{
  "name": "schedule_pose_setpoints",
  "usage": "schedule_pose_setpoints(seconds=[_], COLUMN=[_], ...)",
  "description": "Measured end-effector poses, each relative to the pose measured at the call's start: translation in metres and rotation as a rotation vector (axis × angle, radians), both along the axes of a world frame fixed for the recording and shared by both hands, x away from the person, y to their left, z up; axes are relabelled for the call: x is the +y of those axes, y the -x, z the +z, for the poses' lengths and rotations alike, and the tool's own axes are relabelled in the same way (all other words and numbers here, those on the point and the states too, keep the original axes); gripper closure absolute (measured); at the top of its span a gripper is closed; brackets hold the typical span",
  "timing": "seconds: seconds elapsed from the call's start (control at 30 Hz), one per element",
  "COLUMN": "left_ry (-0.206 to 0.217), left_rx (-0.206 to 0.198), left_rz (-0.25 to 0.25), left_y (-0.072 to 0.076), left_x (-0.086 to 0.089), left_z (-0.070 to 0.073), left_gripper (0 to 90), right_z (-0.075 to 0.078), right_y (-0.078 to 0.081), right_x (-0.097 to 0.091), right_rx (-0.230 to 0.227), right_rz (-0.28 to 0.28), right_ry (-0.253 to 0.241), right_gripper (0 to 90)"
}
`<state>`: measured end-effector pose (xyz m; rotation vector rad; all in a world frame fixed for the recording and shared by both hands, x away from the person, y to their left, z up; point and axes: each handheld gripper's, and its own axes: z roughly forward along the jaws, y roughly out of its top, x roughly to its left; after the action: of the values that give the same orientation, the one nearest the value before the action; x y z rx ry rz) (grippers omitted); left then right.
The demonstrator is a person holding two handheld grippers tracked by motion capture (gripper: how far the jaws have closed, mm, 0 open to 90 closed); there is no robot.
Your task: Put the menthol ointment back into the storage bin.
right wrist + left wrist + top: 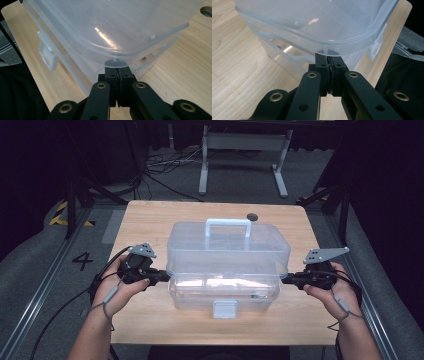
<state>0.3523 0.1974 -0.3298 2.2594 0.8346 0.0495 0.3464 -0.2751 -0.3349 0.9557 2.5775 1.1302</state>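
Note:
A clear plastic storage box stands in the middle of the wooden table (145, 220). Its domed lid (227, 245) carries a pale blue handle (228, 225) and sits over the lower tub (225, 295), which has a front latch (224, 309). My left gripper (167, 276) is at the box's left end, shut, its tips (329, 58) tucked under the lid's rim (312, 37). My right gripper (284, 279) mirrors it at the right end, shut, with its tips (117, 68) under the rim (112, 47). I see nothing between either pair of pads.
A dark round hole (252, 216) lies in the table behind the box. Bare wood surrounds the box on all sides. Beyond the far edge stand a white desk frame (245, 150) and cables on the floor. Metal rails run along both sides.

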Motion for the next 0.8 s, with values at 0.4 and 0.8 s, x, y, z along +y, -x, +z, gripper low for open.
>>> schedule_pose_setpoints(seconds=[0.4, 0.8], left_ry=[-0.042, -0.057], left_rx=[0.029, 0.053], left_rz=[-0.019, -0.031], left_y=[0.0, 0.0012], left_x=[-0.0032, -0.0035], left_z=[-0.0036, -0.0073], left_gripper=[87.3, 87.3], right_z=[-0.0037, -0.0065], right_y=[0.0, -0.0012], right_x=[0.0022, 0.0038], right_rx=[0.034, 0.06], right_rz=[0.022, 0.042], right_ry=[0.047, 0.081], right_gripper=[88.7, 88.4])
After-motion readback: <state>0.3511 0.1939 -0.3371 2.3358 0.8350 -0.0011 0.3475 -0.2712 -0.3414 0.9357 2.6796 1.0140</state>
